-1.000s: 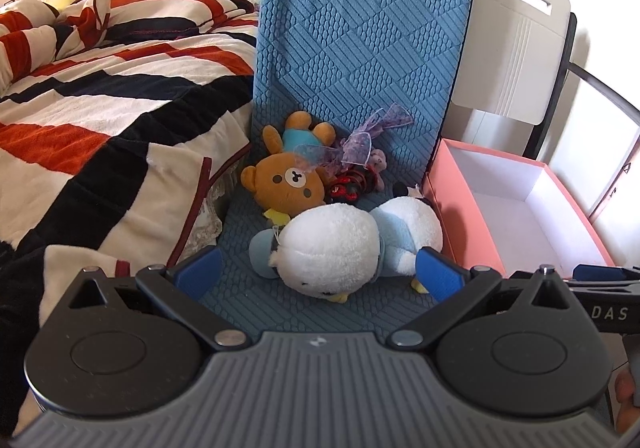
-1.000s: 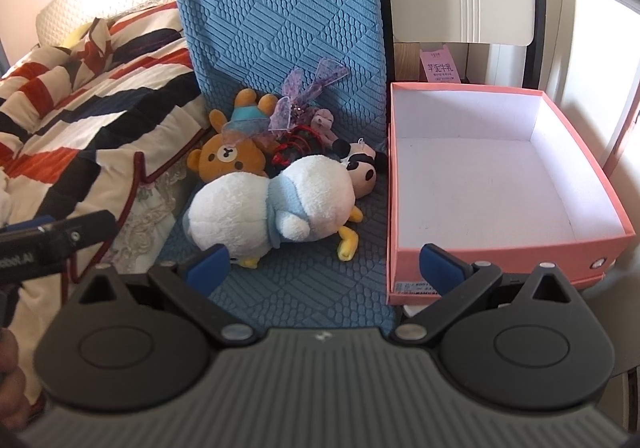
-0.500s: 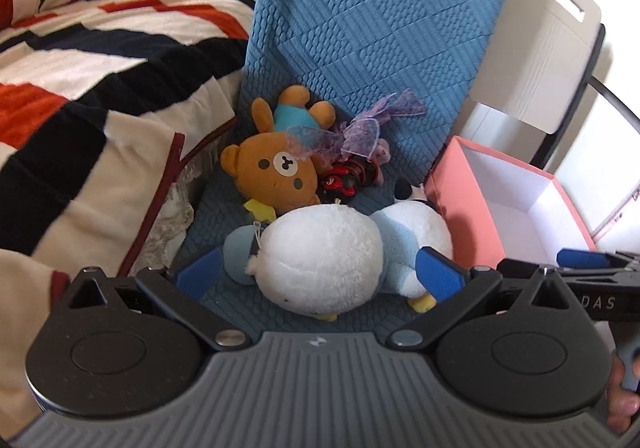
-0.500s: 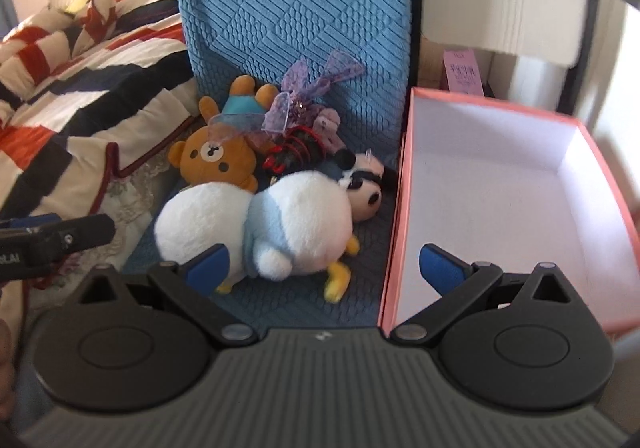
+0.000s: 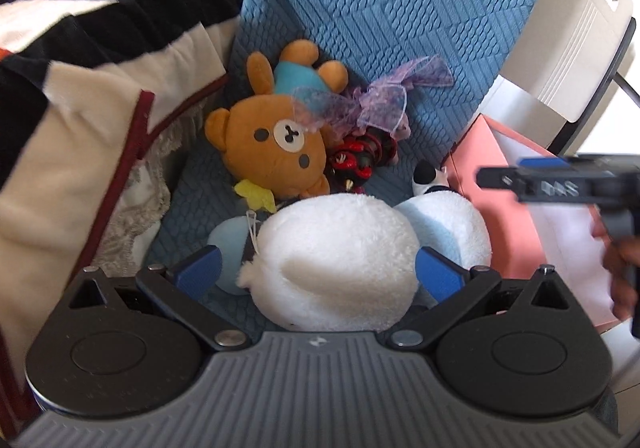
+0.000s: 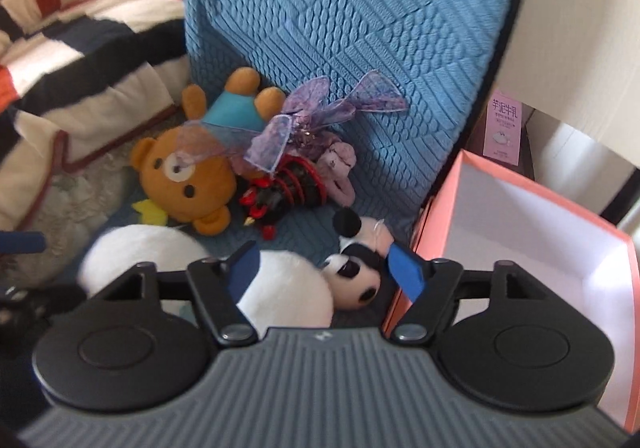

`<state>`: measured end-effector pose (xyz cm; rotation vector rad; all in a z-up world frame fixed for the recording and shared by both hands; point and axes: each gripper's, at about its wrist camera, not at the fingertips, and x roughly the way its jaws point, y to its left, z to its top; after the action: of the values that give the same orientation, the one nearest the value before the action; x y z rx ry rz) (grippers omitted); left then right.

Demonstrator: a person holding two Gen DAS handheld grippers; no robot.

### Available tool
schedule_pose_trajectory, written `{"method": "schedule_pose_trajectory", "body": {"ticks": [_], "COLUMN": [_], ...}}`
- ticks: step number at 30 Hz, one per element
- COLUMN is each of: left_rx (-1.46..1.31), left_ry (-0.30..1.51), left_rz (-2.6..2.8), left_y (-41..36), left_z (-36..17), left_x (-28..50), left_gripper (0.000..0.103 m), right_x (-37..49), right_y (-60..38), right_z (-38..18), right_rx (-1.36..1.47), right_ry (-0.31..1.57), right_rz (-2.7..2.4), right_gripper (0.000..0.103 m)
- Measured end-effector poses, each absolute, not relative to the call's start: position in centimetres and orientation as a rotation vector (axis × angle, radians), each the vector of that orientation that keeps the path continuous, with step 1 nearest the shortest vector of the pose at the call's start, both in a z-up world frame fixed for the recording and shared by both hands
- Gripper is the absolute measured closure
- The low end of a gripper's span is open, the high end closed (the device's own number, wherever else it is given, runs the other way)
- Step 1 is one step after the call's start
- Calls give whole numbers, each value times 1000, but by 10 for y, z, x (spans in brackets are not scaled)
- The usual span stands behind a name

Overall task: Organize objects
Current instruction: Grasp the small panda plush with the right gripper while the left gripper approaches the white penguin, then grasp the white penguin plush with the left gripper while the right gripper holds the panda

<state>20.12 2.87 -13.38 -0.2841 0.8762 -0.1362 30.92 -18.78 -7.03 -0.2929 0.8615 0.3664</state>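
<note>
A big white and light-blue plush duck point(image 5: 340, 256) lies on the blue quilted seat point(image 5: 392, 8). My left gripper point(image 5: 318, 272) is open with its blue pads on either side of the duck's white head. My right gripper point(image 6: 324, 268) is open around the duck's body point(image 6: 280, 288) and a small black-and-white plush point(image 6: 356, 276). Behind them lie a brown bear point(image 5: 276, 144), a red-black toy point(image 5: 360, 160) and a purple ribbon bow point(image 5: 384, 96). An open pink box point(image 6: 520, 232) stands at the right, empty.
A striped red, white and black blanket point(image 5: 92, 40) covers the bed on the left. A white folding chair back point(image 5: 572, 32) stands behind the box. A pink carton point(image 6: 505, 124) sits behind the box. The right gripper also shows in the left wrist view point(image 5: 560, 184).
Both grippers have moved forward and down onto the plush duck. The right gripper's jaws have narrowed and now frame the duck's body and the small plush.
</note>
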Motion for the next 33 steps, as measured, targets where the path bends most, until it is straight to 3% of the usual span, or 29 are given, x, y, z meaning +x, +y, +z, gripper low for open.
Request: {"method": "schedule_pose_trajectory", "body": {"ticks": [4,6,16,33], "left_rx": [-310,-315,-467,-689], "left_ry": [910,926,1010,1055], "left_rz": [-127,-129,-209,-226], "left_y": [34,36,49,64], "left_z": [-148,-154,-185,-197], "left_x": [210,212,223,229], "left_gripper": [0,0,0,0], "right_x": [344,360,395,425], "right_y": [-175,-170,-166,-158], "right_z": [-92,-105,-150,-175], "right_rx": [-333,-348,-365,-554], "right_ry": [943,999,1147,1223], "right_rz": [378,348,282,252], "right_gripper": [45,58,56,57]}}
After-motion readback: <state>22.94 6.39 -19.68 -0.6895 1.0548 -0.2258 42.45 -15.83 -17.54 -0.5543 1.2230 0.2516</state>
